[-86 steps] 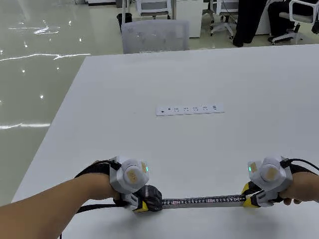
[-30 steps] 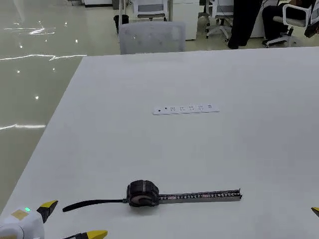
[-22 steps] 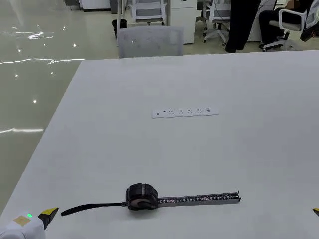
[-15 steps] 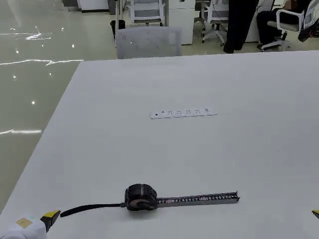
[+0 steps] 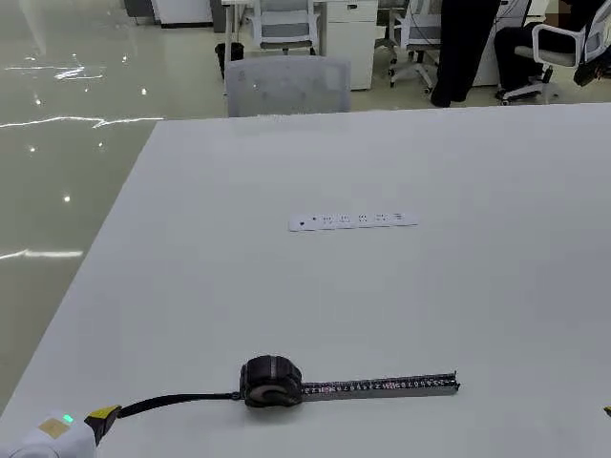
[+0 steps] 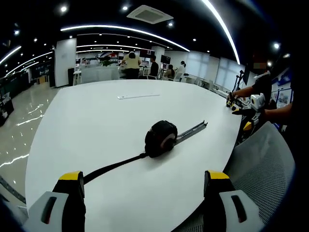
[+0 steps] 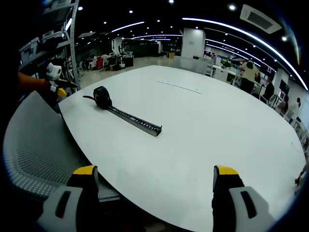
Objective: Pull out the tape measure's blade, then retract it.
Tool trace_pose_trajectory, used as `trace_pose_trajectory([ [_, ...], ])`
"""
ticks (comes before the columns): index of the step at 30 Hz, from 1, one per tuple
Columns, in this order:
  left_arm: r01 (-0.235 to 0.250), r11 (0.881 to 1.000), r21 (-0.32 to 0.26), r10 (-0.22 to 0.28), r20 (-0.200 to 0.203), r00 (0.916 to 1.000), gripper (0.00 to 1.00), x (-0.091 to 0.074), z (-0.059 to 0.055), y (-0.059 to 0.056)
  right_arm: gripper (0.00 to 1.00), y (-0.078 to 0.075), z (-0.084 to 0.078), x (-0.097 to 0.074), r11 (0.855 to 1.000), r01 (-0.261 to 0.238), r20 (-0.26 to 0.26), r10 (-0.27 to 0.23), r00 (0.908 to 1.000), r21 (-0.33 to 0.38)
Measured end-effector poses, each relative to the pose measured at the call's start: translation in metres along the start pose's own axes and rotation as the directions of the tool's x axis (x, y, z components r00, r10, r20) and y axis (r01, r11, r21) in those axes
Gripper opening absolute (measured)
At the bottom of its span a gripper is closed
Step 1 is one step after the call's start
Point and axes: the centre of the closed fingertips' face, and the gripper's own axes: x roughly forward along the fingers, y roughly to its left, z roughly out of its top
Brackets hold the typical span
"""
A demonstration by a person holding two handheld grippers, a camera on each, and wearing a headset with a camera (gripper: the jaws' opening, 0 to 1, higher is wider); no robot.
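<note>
**Head view: tape measure (image 5: 272, 382) loose, blade (image 5: 382, 386) out**

It lies on the near surface (image 5: 382, 286), blade pointing right, strap (image 5: 181, 403) trailing left. I see left gripper (image 6: 145, 176) and right gripper (image 7: 157, 170) well apart from it, jaws wide.

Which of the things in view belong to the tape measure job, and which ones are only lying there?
For the job: tape measure, its pulled-out blade, left gripper and right gripper, both open.
Only lying about: white power strip, grey chair beyond the table.
</note>
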Motion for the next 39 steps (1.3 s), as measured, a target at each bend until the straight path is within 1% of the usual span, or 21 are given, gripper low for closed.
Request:
trace_pose_trajectory([
  [2,0.003,1.000,0.002,-0.003,0.003,1.0000,1.00,0.001,0.004,-0.003,1.00,0.001,0.001,0.000,1.000,-0.007,-0.003,0.007,1.0000,-0.007],
  [5,-0.002,1.000,-0.010,0.002,0.001,1.0000,1.00,0.007,0.011,-0.008,0.99,0.005,0.002,0.004,0.996,-0.050,-0.031,0.047,0.9984,-0.073],
  [7,-0.006,1.000,-0.019,0.006,-0.004,1.0000,1.00,0.012,0.016,-0.012,0.98,0.004,0.006,0.007,0.992,-0.064,-0.043,0.059,0.9973,-0.112],
  [9,-0.021,1.000,-0.021,0.021,-0.005,0.9998,1.00,0.018,0.021,-0.017,0.97,0.005,0.011,0.012,0.989,-0.082,-0.051,0.076,0.9958,-0.126],
  [11,-0.026,0.999,-0.044,0.026,-0.005,0.9997,1.00,0.023,0.024,-0.021,0.96,0.006,0.016,0.016,0.984,-0.102,-0.063,0.094,0.9935,-0.144],
  [12,-0.011,0.998,-0.063,0.011,-0.001,0.9999,1.00,0.027,0.028,-0.028,0.95,0.007,0.017,0.019,0.978,-0.123,-0.084,0.110,0.9904,-0.169],
  [14,-0.001,0.998,-0.056,0.001,-0.005,1.0000,1.00,0.035,0.031,-0.038,0.93,0.005,0.021,0.025,0.968,-0.141,-0.106,0.122,0.9869,-0.208],
  [18,-0.006,0.999,-0.039,0.006,-0.013,0.9999,1.00,0.049,0.036,-0.052,0.90,0.001,0.027,0.037,0.947,-0.188,-0.148,0.153,0.9771,-0.260],
  [23,-0.021,0.999,-0.047,0.020,-0.020,0.9996,1.00,0.065,0.041,-0.061,0.87,-0.003,0.032,0.056,0.913,-0.250,-0.204,0.191,0.9603,-0.324],
  [24,-0.040,0.998,-0.045,0.038,-0.028,0.9989,1.00,0.068,0.040,-0.060,0.86,-0.004,0.031,0.061,0.905,-0.269,-0.226,0.201,0.9533,-0.329],
  [25,-0.070,0.996,-0.046,0.067,-0.048,0.9966,1.00,0.069,0.037,-0.056,0.86,-0.004,0.032,0.065,0.900,-0.278,-0.233,0.207,0.9503,-0.335],
  [26,-0.082,0.995,-0.060,0.079,-0.055,0.9954,1.00,0.073,0.036,-0.055,0.86,-0.004,0.035,0.069,0.888,-0.295,-0.240,0.219,0.9458,-0.352],
  [27,-0.089,0.994,-0.068,0.086,-0.052,0.9950,1.00,0.075,0.037,-0.054,0.86,-0.004,0.036,0.072,0.881,-0.305,-0.249,0.224,0.9423,-0.362],
  [29,-0.109,0.991,-0.072,0.106,-0.044,0.9933,1.00,0.079,0.039,-0.053,0.85,-0.003,0.042,0.078,0.859,-0.330,-0.269,0.236,0.9335,-0.391],
  [31,-0.129,0.990,-0.063,0.127,-0.034,0.9913,1.00,0.083,0.041,-0.052,0.84,-0.004,0.043,0.084,0.838,-0.361,-0.305,0.247,0.9198,-0.409],
  [32,-0.135,0.989,-0.063,0.133,-0.032,0.9906,1.00,0.086,0.042,-0.053,0.84,-0.006,0.046,0.089,0.832,-0.366,-0.311,0.247,0.9177,-0.418],
  [34,-0.138,0.989,-0.061,0.136,-0.033,0.9902,1.00,0.093,0.042,-0.056,0.81,-0.009,0.048,0.098,0.806,-0.395,-0.342,0.255,0.9044,-0.442],
  [36,-0.150,0.985,-0.080,0.147,-0.033,0.9885,1.00,0.100,0.042,-0.057,0.78,-0.012,0.051,0.108,0.790,-0.410,-0.359,0.259,0.8966,-0.455],
  [37,-0.157,0.983,-0.094,0.156,-0.027,0.9875,1.00,0.103,0.042,-0.057,0.77,-0.011,0.052,0.110,0.780,-0.425,-0.372,0.265,0.8893,-0.459],
  [38,-0.173,0.978,-0.113,0.172,-0.016,0.9850,1.00,0.106,0.043,-0.056,0.75,-0.008,0.053,0.112,0.766,-0.449,-0.386,0.283,0.8781,-0.460],
  [39,-0.188,0.973,-0.131,0.188,-0.013,0.9821,1.00,0.110,0.041,-0.057,0.73,-0.008,0.055,0.119,0.753,-0.460,-0.392,0.289,0.8737,-0.471],
])
